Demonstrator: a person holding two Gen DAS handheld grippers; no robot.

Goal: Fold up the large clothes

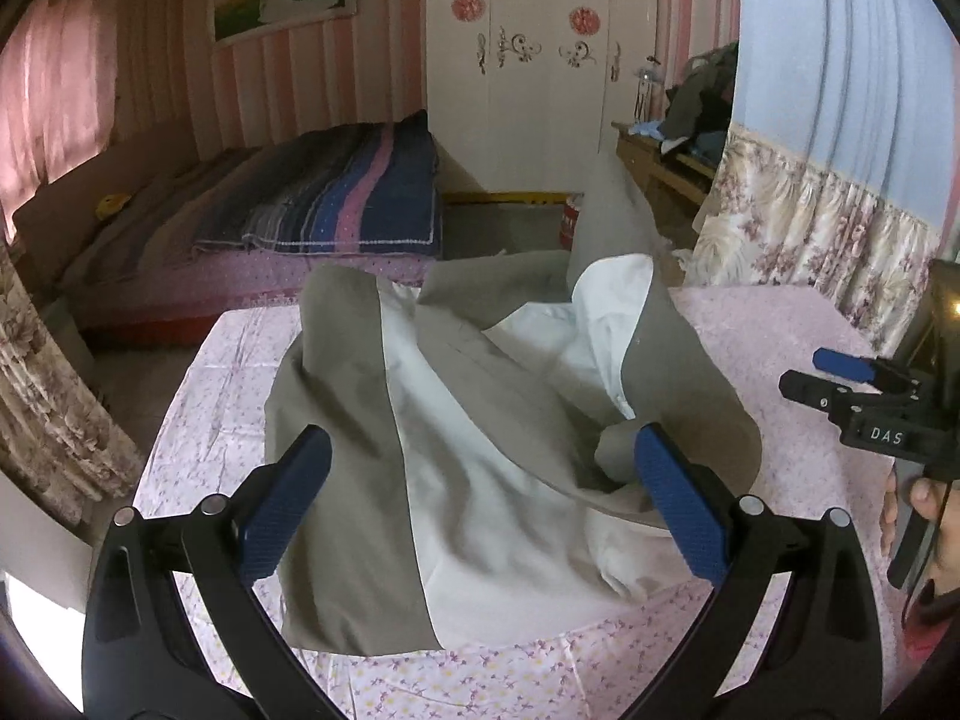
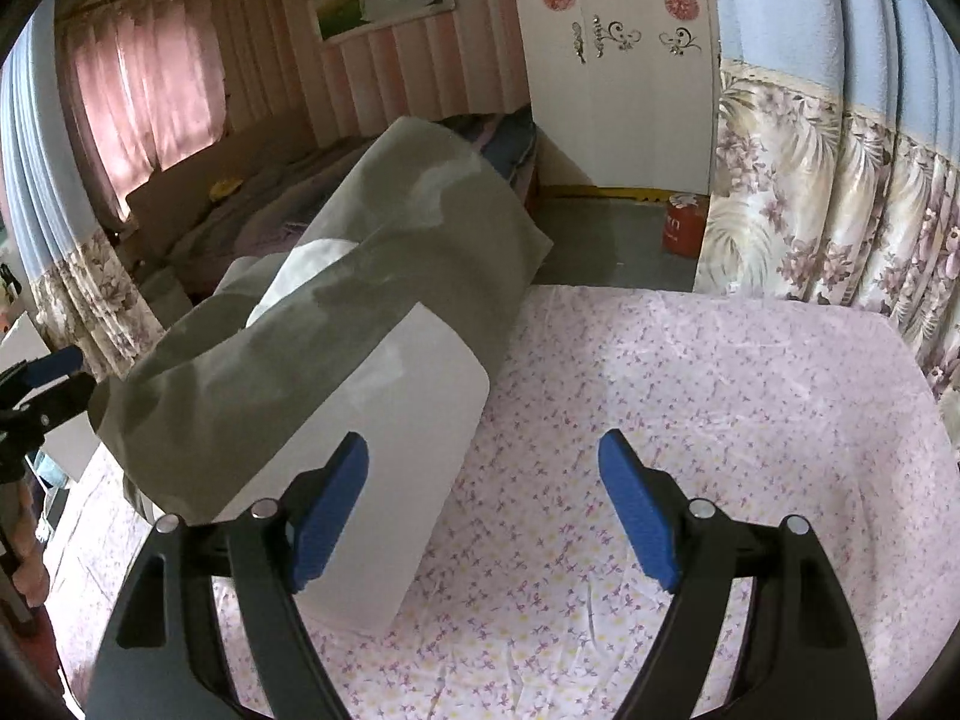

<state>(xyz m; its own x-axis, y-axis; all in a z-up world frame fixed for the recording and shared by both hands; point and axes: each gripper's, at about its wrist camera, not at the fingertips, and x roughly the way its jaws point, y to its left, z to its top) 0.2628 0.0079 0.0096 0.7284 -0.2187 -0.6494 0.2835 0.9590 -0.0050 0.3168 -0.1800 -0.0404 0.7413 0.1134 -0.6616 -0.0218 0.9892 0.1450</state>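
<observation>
A large grey and white garment lies crumpled in a heap on the pink floral tablecloth. My left gripper is open, its blue pads on either side of the heap's near part, holding nothing. My right gripper is open and empty over the cloth, with the garment to its left; a white panel of it lies by the left finger. The right gripper also shows in the left wrist view at the right edge, and the left gripper shows in the right wrist view at the left edge.
A bed with a striped dark quilt stands behind the table. A white wardrobe and floral curtains are at the back and right. A red canister stands on the floor beyond the table's far edge.
</observation>
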